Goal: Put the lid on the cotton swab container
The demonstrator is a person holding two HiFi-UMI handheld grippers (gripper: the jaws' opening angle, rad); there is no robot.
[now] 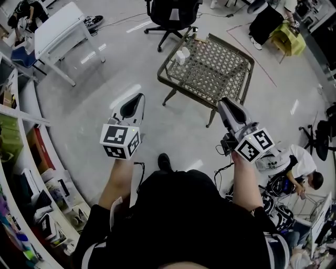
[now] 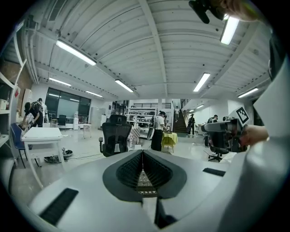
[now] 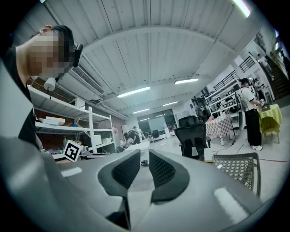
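A small white container (image 1: 182,54), too small to make out in detail, stands near the far left corner of a low woven mesh table (image 1: 220,73). I cannot pick out a lid. Both grippers are held in the air well short of that table, pointing toward it. My left gripper (image 1: 136,100) is shut with nothing in it; in the left gripper view its jaws (image 2: 142,156) meet in a line. My right gripper (image 1: 227,102) is empty, and the right gripper view shows a narrow gap between its pads (image 3: 144,165). The mesh table (image 3: 238,167) appears at that view's right.
A black office chair (image 1: 170,13) stands behind the mesh table. A white table (image 1: 58,26) is at the far left, and shelves (image 1: 21,173) run along the left. A person (image 1: 302,171) crouches at the right by equipment. Grey floor lies between me and the table.
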